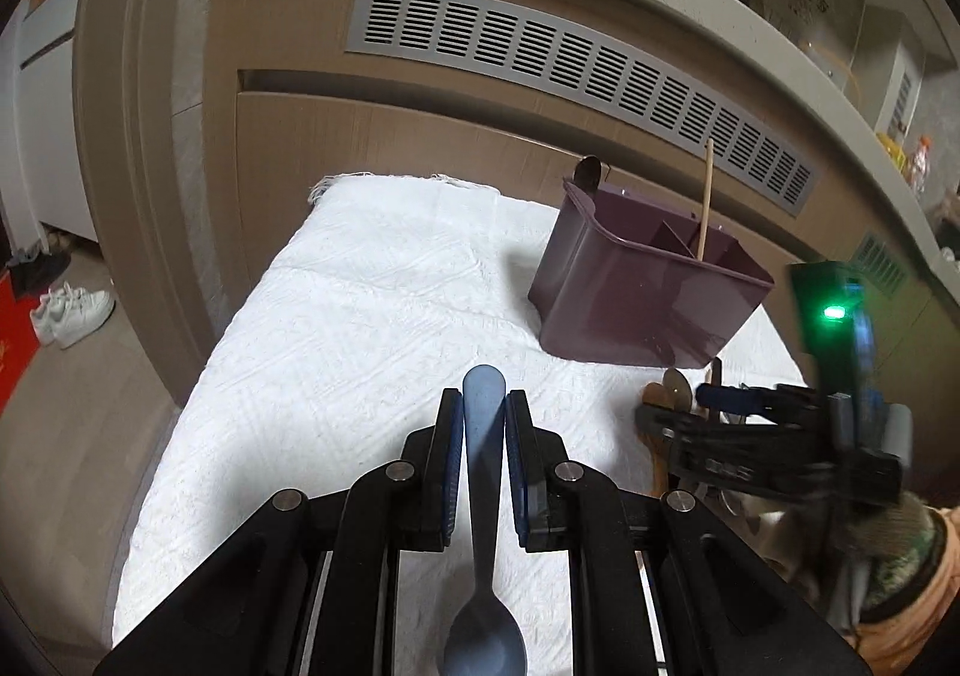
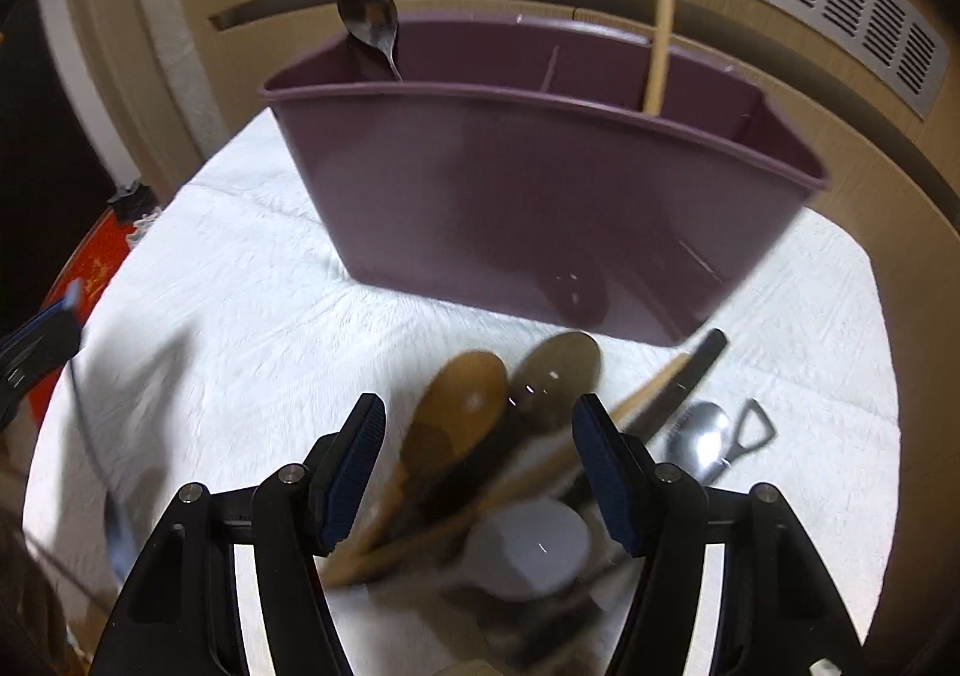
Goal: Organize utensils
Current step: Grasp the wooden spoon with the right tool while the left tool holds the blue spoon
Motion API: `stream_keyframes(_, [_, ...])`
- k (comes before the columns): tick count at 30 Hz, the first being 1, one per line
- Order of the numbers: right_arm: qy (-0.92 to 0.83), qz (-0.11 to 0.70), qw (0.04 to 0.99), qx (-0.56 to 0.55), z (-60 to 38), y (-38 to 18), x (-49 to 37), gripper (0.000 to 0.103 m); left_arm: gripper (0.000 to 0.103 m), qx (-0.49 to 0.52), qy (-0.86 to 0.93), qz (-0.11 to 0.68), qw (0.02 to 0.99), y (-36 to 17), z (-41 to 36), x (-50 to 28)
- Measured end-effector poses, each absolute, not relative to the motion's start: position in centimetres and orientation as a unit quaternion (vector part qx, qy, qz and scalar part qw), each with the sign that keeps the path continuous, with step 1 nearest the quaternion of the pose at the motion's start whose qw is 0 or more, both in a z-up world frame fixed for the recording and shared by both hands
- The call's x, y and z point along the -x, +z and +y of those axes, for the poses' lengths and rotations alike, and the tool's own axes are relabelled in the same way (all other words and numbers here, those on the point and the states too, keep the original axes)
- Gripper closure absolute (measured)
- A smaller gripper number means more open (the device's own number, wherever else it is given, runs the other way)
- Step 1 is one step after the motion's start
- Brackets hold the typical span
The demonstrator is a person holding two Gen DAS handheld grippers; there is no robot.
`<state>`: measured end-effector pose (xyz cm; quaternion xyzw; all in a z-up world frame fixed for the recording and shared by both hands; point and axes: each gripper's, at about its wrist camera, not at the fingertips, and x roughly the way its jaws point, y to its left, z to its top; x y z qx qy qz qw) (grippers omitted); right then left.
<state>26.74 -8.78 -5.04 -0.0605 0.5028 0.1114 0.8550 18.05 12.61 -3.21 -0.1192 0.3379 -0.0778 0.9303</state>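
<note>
Blue plastic spoon [image 1: 485, 526] bowl cut off at bottom edge; heap of wooden spoons [image 2: 462, 424] lower centre motion-blurred; white round object [image 2: 528, 547] beneath unidentifiable.

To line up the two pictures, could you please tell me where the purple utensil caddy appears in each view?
Left wrist view: the purple utensil caddy stands right of centre on the white cloth.
Right wrist view: the caddy fills the upper middle.
Shared landmark: the wooden chopstick upright in it.
</note>
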Motion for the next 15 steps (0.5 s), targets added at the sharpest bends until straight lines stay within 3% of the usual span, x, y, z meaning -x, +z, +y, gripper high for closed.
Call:
stream_keyframes(9, [0.054, 0.505, 0.856, 0.099, -6.8, -6.5, -27.7, 0.045, 0.089, 0.138, -0.091, 0.325, 0.931, -2.5, 13.4, -16.9])
stream_keyframes(11, [0.055, 0.497, 0.858, 0.116, -6.8, -6.5, -27.3, 0.057, 0.089, 0.138, -0.091, 0.324, 0.931, -2.4, 13.2, -16.8])
stream_keyframes(12, [0.054, 0.494, 0.859, 0.126, -6.6, -6.4, -27.2, 0.07, 0.089, 0.138, -0.091, 0.324, 0.932, -2.3, 13.0, -16.8])
stream_keyframes(14, [0.074, 0.494, 0.857, 0.124, -7.1, -6.0, -26.9, 0.079, 0.089, 0.135, -0.092, 0.323, 0.932, -2.0, 12.7, -16.6])
stream_keyframes(15, [0.087, 0.495, 0.857, 0.114, -7.5, -5.7, -26.6, 0.092, 0.089, 0.133, -0.092, 0.321, 0.933, -1.8, 12.5, -16.5])
